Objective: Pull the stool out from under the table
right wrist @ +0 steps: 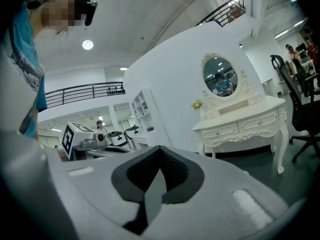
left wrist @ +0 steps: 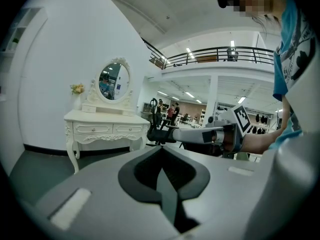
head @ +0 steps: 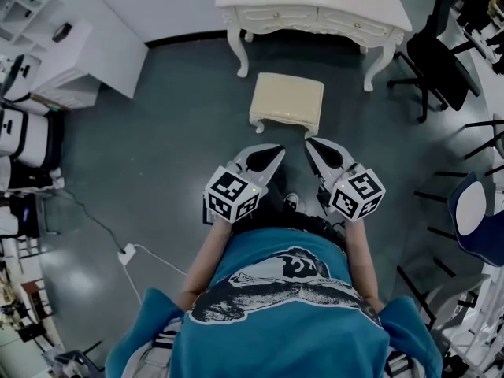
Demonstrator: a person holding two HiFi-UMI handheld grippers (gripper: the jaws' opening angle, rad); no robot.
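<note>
The cream padded stool point(head: 287, 101) stands on the dark floor just in front of the white dressing table point(head: 315, 10), out from beneath it. My left gripper point(head: 277, 152) and right gripper point(head: 311, 144) hover side by side short of the stool's near edge, touching nothing. Both are shut with nothing between the jaws. In the left gripper view my shut jaws point(left wrist: 161, 151) point past the dressing table point(left wrist: 102, 126), and the right gripper point(left wrist: 200, 134) crosses in front. The right gripper view shows shut jaws point(right wrist: 159, 156) and the table point(right wrist: 242, 126). The stool is hidden in both gripper views.
Black office chairs point(head: 437, 61) stand right of the table, with more chairs point(head: 472, 211) along the right edge. A white cabinet point(head: 71, 61) and shelves fill the upper left. A power strip point(head: 126, 252) with its cable lies on the floor at left.
</note>
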